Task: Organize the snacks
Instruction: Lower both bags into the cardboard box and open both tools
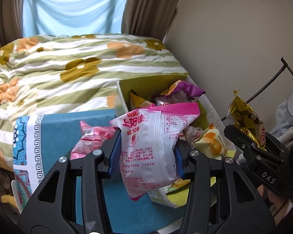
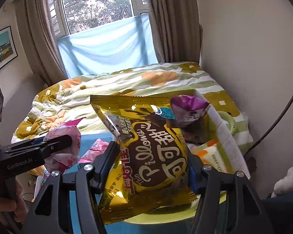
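Above teal worktop (image 1: 58, 128), left claw (image 1: 146, 156) pinches pink-white snack bag (image 1: 150, 140), right claw (image 2: 152, 167) clamps gold Pillows pack (image 2: 152, 152); slick, puffy wrappers could slip short of green box (image 1: 123, 95).

Soft daylight from the window (image 2: 95, 3), blown-out panes, fisheye-bent dark corners, slight motion blur.

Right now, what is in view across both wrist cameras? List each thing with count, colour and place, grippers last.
pink snack bag: one, pink and white, in the left gripper
gold snack bag: one, gold and brown, in the right gripper
box: one, yellow-green inside, on the bed by the wall
purple packet: one, purple, in the box
second pink bag: one, pink, on the blue cloth
blue cloth: one, teal, bed's near end
quilt: one, green-striped, floral
left gripper: shut on bag
right gripper: shut on bag
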